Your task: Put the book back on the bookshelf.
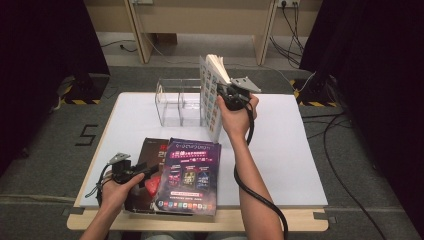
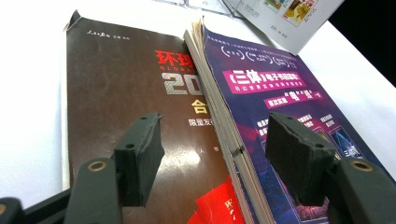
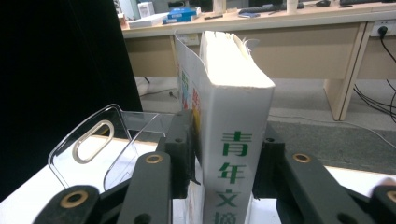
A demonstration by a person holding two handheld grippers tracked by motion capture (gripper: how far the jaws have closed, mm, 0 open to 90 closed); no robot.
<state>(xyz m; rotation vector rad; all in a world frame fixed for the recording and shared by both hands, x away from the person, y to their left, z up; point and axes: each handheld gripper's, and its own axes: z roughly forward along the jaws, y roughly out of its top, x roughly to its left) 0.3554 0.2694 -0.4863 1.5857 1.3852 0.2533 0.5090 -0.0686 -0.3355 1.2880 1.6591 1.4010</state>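
A thick white book with green characters on its spine (image 3: 233,154) is held upright by the right gripper (image 1: 234,95), its two black jaws clamped on the book's sides near the spine, as seen in the right gripper view. In the high view the book (image 1: 212,97) is raised above the white table (image 1: 280,150), its lower corner low over the tabletop; whether it touches cannot be told. It is just beside the clear plastic divided rack (image 1: 177,102), on the rack's right. The rack's rounded transparent end with an oval slot (image 3: 91,140) is seen left of the book.

The left gripper (image 1: 131,171) is held low at the near left table edge, jaws apart and gripping nothing. In the left gripper view the jaws straddle the left edge of a purple-covered magazine (image 2: 280,102), which lies overlapping a dark brown magazine with red and silver lettering (image 2: 126,93). Both magazines lie flat at the near edge of the table, well apart from the upright book.
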